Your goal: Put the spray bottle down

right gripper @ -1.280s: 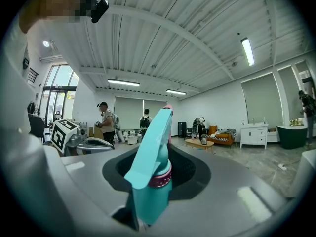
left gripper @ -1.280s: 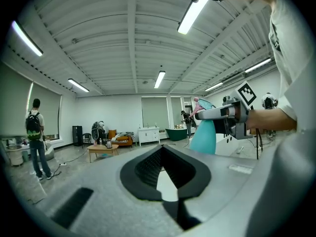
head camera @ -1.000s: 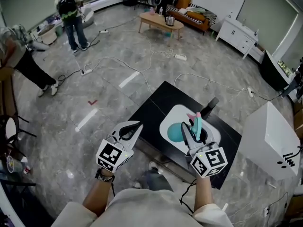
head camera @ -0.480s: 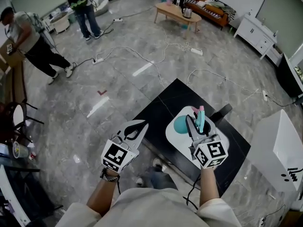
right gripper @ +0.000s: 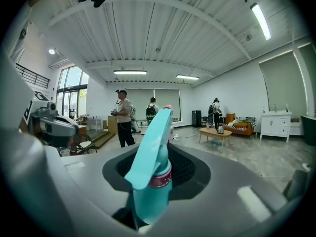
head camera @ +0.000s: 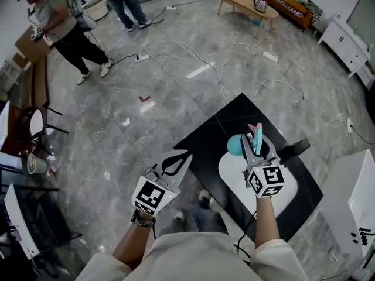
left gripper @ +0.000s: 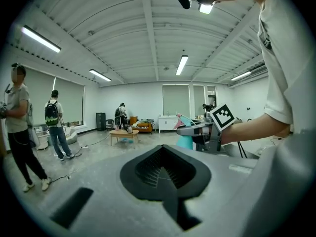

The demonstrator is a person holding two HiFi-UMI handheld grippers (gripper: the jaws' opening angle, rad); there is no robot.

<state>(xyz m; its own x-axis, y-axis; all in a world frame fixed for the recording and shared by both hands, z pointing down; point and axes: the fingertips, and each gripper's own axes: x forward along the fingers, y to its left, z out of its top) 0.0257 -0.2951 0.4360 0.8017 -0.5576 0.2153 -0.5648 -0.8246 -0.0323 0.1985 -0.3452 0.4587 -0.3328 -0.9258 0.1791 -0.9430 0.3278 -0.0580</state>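
The spray bottle (head camera: 237,146) has a teal body, a teal trigger head and a pink nozzle. My right gripper (head camera: 256,149) is shut on its neck and holds it over the white mat (head camera: 233,179) on the black table (head camera: 205,138). In the right gripper view the bottle (right gripper: 149,184) stands upright between the jaws of the right gripper (right gripper: 158,176). My left gripper (head camera: 176,164) hangs over the table's near-left edge, shut and holding nothing. The left gripper view shows that gripper (left gripper: 167,181) with its jaws together, and the right gripper (left gripper: 198,130) with the bottle (left gripper: 186,141) beyond it.
A black object (head camera: 296,148) lies on the table's far right. A white cabinet (head camera: 363,198) stands to the right. Cables (head camera: 222,69) run across the grey floor. People (head camera: 58,28) stand far off at upper left. A chair (head camera: 35,124) is at the left.
Both grippers have moved forward and down; the right one carries the bottle lower over the white mat. The head view has swung, so the table now sits further right.
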